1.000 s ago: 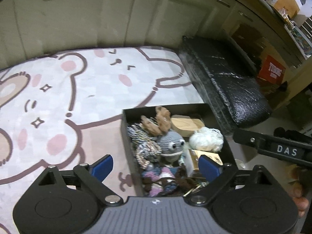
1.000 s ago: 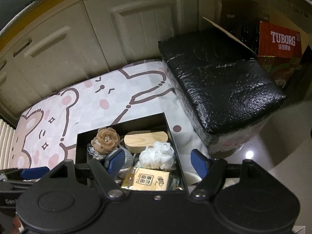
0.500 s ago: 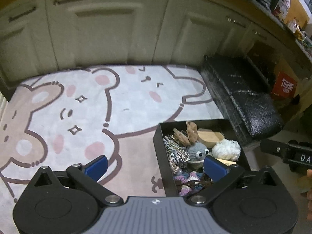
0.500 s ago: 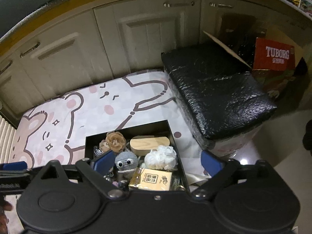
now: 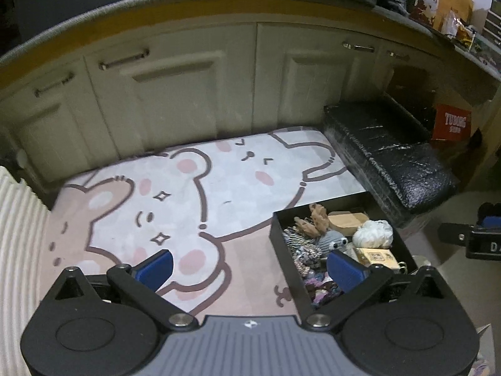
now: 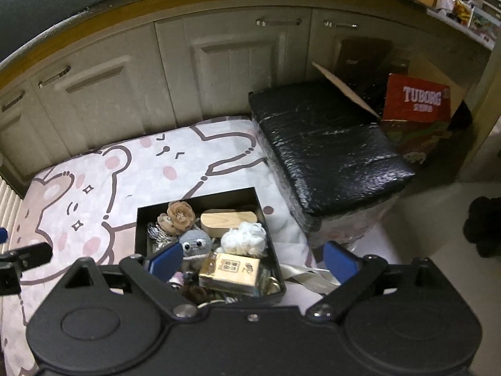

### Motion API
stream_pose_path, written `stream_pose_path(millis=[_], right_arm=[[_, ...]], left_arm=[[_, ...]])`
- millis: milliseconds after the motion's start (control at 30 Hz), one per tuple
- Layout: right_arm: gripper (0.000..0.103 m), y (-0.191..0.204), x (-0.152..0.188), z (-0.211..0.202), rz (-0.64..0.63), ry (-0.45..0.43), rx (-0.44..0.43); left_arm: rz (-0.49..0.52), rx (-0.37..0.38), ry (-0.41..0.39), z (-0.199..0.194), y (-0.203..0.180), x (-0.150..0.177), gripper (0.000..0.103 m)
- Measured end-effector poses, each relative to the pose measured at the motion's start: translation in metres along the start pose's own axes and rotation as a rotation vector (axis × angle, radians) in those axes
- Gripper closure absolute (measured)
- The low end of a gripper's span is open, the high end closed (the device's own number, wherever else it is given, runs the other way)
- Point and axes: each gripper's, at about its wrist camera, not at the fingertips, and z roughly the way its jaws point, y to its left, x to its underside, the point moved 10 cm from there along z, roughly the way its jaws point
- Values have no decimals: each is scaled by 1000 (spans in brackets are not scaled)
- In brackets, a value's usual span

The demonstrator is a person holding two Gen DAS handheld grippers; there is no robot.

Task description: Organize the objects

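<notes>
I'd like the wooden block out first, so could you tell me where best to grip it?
Grip the wooden block across its narrow width, coming from above with the right tool. It lies flat along the box's far wall, its long top face exposed, with the white yarn ball crowding its near side.

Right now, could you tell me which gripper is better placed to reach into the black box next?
Probably the right gripper: the black box lies directly under its open, empty jaws. The left gripper, also open and empty, is over the bear rug, with the box off to its right.
</notes>
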Motion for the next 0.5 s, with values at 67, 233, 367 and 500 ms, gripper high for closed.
stream_pose_path(millis=[67, 233, 367, 500], right_arm=[[5, 0, 3, -7, -18, -12, 11], [5, -2, 16, -21, -25, -26, 33], [4, 1, 21, -33, -45, -51, 35], [4, 3, 23, -46, -50, -86, 17]], left_arm=[[3, -12, -2, -7, 1, 2, 0], [14, -14, -9, -22, 1, 9, 0], [38, -35, -20, -32, -1, 14, 0], [39, -36, -24, -37, -1, 19, 0]])
